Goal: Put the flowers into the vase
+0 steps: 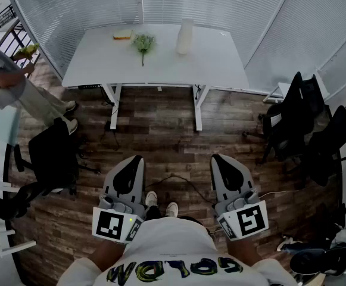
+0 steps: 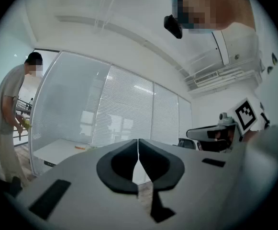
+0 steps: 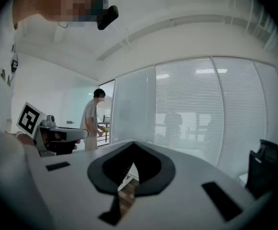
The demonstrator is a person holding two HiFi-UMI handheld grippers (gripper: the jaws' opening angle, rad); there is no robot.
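A sprig of green flowers (image 1: 143, 43) lies on the white table (image 1: 95, 64) far ahead, left of a tall white vase (image 1: 185, 37) that stands upright. Both grippers are held low near my body, well short of the table. My left gripper (image 1: 136, 159) is shut and empty, its jaws meeting tip to tip in the left gripper view (image 2: 138, 141). My right gripper (image 1: 217, 158) is likewise shut with nothing in it (image 3: 133, 143). Both point level toward the table.
A yellow-and-white sponge-like block (image 1: 122, 34) lies on the table left of the flowers. A person (image 1: 9, 82) stands at the far left by a railing. A black chair (image 1: 53, 157) is at the left, black chairs (image 1: 306, 130) at the right. Glass walls with blinds surround the table.
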